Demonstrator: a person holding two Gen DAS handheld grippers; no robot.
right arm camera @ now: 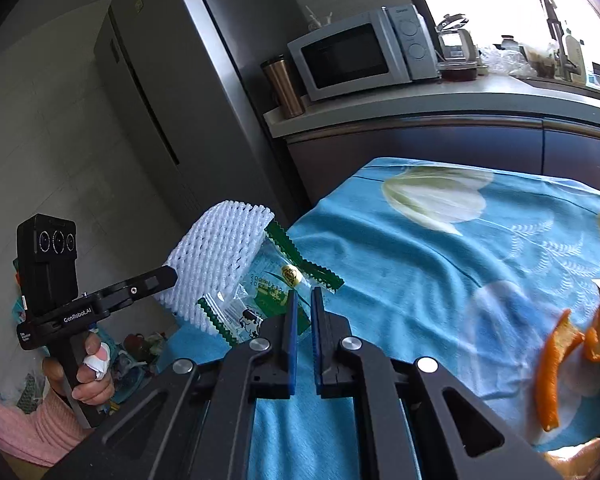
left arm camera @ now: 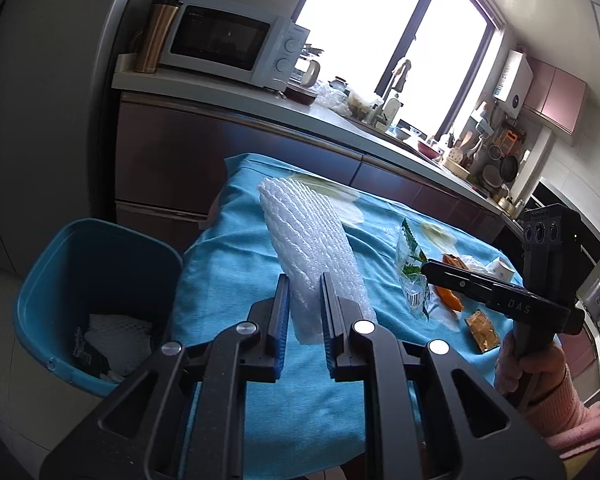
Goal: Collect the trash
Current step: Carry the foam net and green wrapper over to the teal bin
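left wrist view: both hands loaded, bin comes next

left wrist view first, from the left edge across. the blue bin [left arm camera: 96,296] stands on the floor just beside the table's left end, and i can see white netting and a dark scrap already lying in it. to its right is the table with the blue cloth [left arm camera: 236,280]. my left gripper [left arm camera: 305,304] has its jaws drawn in to a narrow gap, pinching the lower end of a white foam net [left arm camera: 304,232], which stands up above the cloth. further right, my right gripper [left arm camera: 424,268] reaches in from the side with its jaws nearly together on a clear and green wrapper [left arm camera: 410,276] that hangs from the tips. behind it orange peel [left arm camera: 450,298] and a brown packet [left arm camera: 482,330] lie on the cloth.

from the right wrist view the same reads back: the foam net [right arm camera: 216,256] is clamped in the left gripper [right arm camera: 172,274] at the left, and the wrapper [right arm camera: 268,296] is held by one edge in the right gripper [right arm camera: 304,300], with more orange peel [right arm camera: 556,364] at the far right.

i judge the picking step done for these two pieces and the carry to the bin in hand. next i need each piece over the bin's mouth before i let the jaws part. the net is tall and light, so it may catch on the rim. the peel and packet remain for later.
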